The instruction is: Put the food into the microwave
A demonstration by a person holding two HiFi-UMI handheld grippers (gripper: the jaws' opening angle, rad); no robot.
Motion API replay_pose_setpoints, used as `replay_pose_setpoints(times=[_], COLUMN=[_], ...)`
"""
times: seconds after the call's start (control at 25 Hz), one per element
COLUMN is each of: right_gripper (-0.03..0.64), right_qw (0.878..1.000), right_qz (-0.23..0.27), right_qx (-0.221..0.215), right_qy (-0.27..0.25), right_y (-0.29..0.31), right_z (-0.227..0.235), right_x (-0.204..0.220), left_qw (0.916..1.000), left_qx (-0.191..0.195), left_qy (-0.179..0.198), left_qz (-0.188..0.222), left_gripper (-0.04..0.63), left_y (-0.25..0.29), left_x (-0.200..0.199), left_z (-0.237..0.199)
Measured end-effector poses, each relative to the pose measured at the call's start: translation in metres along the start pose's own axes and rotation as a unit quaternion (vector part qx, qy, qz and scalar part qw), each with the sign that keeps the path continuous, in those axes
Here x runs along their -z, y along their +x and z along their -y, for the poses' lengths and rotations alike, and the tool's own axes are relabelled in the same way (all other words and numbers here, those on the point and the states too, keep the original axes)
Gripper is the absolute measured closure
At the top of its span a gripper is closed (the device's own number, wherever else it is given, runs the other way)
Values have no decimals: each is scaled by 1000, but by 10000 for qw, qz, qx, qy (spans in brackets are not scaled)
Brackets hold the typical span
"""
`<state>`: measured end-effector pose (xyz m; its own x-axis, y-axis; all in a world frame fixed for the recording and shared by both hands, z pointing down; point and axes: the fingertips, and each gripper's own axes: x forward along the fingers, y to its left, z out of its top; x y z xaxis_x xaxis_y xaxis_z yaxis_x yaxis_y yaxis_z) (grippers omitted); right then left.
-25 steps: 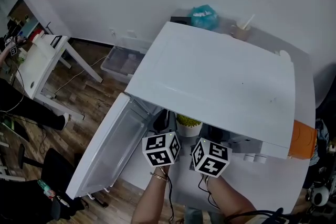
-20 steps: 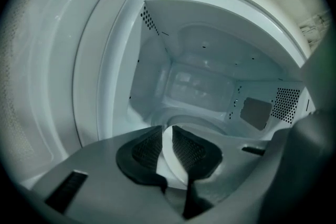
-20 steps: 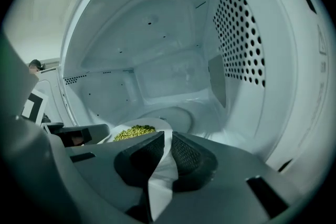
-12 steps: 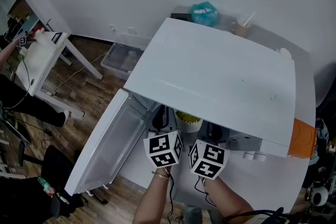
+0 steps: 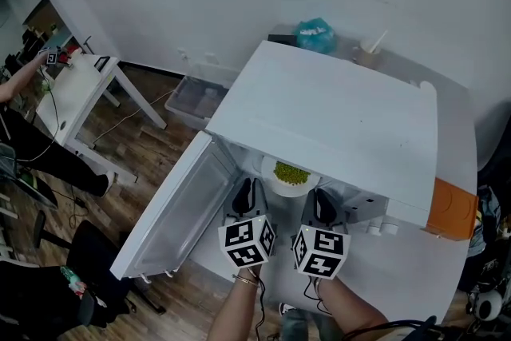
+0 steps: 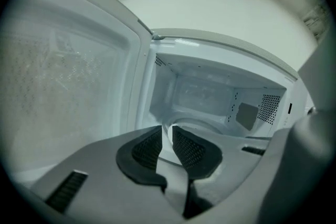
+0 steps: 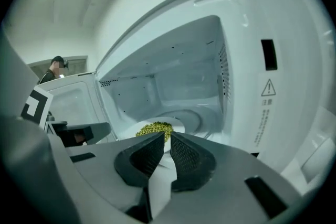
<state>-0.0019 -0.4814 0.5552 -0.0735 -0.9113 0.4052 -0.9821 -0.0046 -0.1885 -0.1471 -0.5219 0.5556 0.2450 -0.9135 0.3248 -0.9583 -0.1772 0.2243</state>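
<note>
Bowl of green food (image 5: 291, 174) at microwave (image 5: 335, 124) mouth, door (image 5: 172, 208) open; left gripper (image 6: 167, 143) and right gripper (image 7: 167, 148) jaws nipped narrow on opposite rims, for level carry.

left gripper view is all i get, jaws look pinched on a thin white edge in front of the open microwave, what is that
Observer: The rim of a white bowl; the head view shows it whole.
Operator: anything in it
Observer: Small green food, plain in the right gripper view.
Operator: who else holds it
Observer: The right gripper is shut on the rim's other side.
</note>
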Motion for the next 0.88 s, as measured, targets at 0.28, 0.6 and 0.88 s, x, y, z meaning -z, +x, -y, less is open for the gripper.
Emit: replay_pose_setpoints(times=[0.28,0.6,0.88], right_gripper=[571,572,580], right_qw=[9994,9979,9962], right_qz=[-93,-281,-262], right_qx=[-321,-577,-754], right_qy=[-3,-8,-337], right_y=[-36,-90,-142], right_z=[-7,-7,-3], right_x=[3,9,12], left_qw=[9996,9978,9949], left_qx=[230,544,849], left_qy=[38,118,228], left_qz=[-167,-356,-490], left_gripper=[532,532,532], left_y=[-44,-97,-144], left_x=[14,21,23], left_z=[22,65,98])
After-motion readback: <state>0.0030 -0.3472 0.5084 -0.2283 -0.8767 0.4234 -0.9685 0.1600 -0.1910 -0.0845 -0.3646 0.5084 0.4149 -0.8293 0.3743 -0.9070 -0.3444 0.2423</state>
